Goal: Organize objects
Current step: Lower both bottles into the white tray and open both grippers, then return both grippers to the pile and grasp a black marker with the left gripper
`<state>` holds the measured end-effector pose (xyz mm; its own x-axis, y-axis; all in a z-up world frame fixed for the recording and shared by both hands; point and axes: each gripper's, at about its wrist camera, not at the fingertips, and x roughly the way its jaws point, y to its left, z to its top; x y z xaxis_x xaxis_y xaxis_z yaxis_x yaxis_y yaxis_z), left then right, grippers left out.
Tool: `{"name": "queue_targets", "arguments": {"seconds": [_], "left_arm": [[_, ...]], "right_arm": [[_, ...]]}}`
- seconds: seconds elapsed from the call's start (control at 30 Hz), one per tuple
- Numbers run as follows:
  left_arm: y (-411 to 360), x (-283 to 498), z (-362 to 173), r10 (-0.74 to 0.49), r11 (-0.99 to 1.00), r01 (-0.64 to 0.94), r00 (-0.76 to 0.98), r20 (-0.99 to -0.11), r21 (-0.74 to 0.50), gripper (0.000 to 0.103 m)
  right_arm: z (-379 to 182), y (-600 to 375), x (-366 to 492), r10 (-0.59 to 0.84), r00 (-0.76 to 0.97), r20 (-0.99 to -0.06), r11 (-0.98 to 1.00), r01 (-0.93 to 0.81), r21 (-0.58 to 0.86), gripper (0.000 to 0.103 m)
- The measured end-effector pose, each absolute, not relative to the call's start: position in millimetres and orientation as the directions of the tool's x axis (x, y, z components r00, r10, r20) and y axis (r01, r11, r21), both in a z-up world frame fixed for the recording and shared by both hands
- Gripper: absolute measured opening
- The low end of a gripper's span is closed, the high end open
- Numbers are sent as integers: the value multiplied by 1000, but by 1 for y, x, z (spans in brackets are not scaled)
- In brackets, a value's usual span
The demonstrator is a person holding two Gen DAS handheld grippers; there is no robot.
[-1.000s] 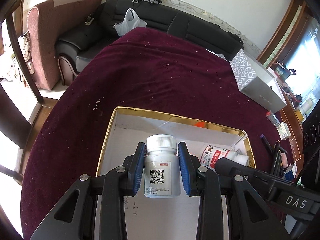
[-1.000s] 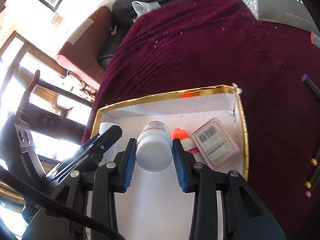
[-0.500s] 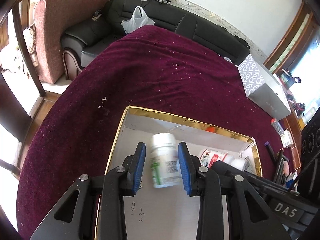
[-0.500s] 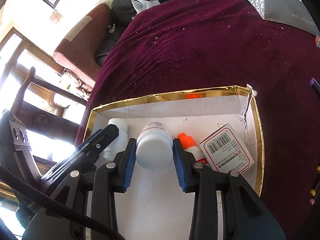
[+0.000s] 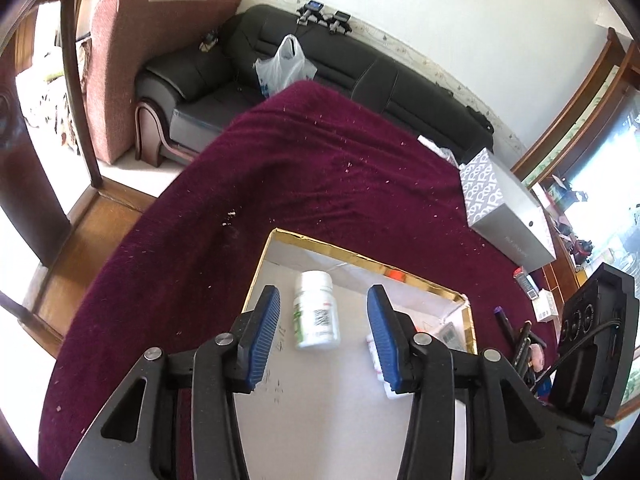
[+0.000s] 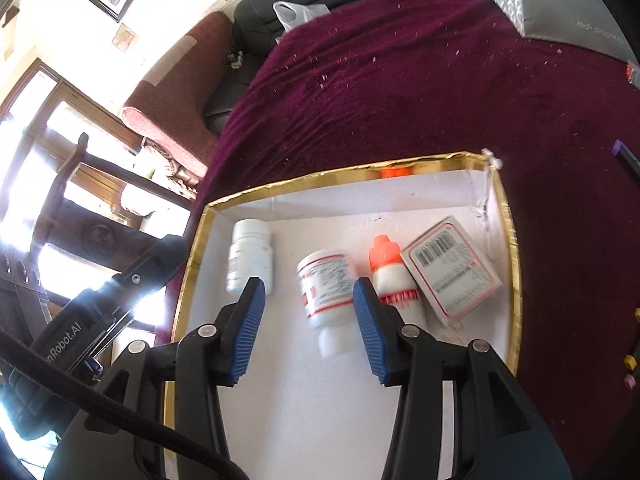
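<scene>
- Round table under a dark maroon cloth [image 5: 320, 184], speckled with pale crumbs; grey patterned carton [image 5: 504, 216] lying near its far right edge.
- Shallow white cardboard box with a gold-foil rim [image 6: 332, 178] in the middle of the cloth, holding four small items side by side.
- Left gripper [image 5: 323, 334]: blue-padded jaws just opened and now spread, nothing pinched, hovering over the box's left part.
- Right gripper [image 6: 309, 322]: jaws likewise just opened, pads clear of the bottle seen between them.
- White plastic pill bottle with a ribbed cap [image 5: 316, 310] lying on the box floor, cap toward the far wall, long axis running along the left jaws' line and sitting closer to the left pad.
- White red-labelled bottle [image 6: 326, 284] lying flat just ahead of the right jaws, cap end toward the camera, slightly blurred.
- Orange-capped dropper bottle [image 6: 390, 270] and small white barcoded carton [image 6: 452, 266] to its right, touching or nearly so.
- Judged: both bottles set down; next reach likely outside the box.
</scene>
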<state>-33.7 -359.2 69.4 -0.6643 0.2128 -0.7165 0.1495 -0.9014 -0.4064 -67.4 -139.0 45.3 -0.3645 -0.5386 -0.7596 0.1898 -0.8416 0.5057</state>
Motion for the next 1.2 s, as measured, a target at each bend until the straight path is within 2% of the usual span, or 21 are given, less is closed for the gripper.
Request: {"name": "queue_targets", "arguments": {"seconds": [0.07,0.17,0.27,0.3,0.37,0.4,0.47,0.5,0.57,0.6,0.67,0.73,0.93,1.07,1.2], "left_arm": [[-354,-24,77,219,-902,139,-669,-710,-409,44],[-341,-11,88,237,-902,116,-673,-701,-417,48],[-321,1,100,260,-906,80,-670,-695,-416,49],[-314,5,104,269,-907,65,-671,-691,-416,49],[-294,13,112,285,-911,30,-676,-680,-411,49],[-285,17,115,294,-913,11,-677,-675,-409,49],[-260,22,121,322,-915,-37,-670,-669,-403,49],[-250,23,123,332,-914,-54,-666,-668,-401,49],[-227,24,124,349,-916,-86,-653,-672,-392,49],[-217,24,124,353,-917,-97,-646,-677,-386,49],[-197,25,121,361,-920,-121,-632,-686,-373,49],[-179,25,118,360,-925,-141,-619,-698,-352,49],[-126,20,100,334,-942,-224,-585,-739,-248,49],[-90,2,81,323,-942,-269,-554,-768,-202,49],[-62,-25,69,298,-944,-296,-566,-769,-148,49]], "right_arm": [[57,-131,-58,-536,-390,-749,-843,207,496,46],[81,-114,-38,-502,-461,-732,-864,243,440,54],[115,-91,-6,-403,-600,-691,-915,279,291,56],[127,-83,5,-356,-655,-666,-934,282,221,60],[155,-64,41,-202,-808,-554,-974,225,27,73],[162,-56,52,-156,-850,-504,-981,193,-22,87],[179,-31,87,-44,-942,-333,-990,87,-115,96],[181,-24,94,-25,-957,-290,-990,64,-124,103],[181,-1,105,3,-973,-232,-994,23,-108,103],[179,8,102,8,-964,-267,-995,19,-98,103],[168,28,89,-26,-919,-394,-998,48,-48,103],[155,49,83,-31,-894,-447,-1000,29,12,103],[112,118,71,28,-869,-494,-986,-106,130,103],[88,165,67,-3,-849,-528,-950,-162,267,103],[69,186,64,-25,-842,-538,-925,-185,332,103]]}}
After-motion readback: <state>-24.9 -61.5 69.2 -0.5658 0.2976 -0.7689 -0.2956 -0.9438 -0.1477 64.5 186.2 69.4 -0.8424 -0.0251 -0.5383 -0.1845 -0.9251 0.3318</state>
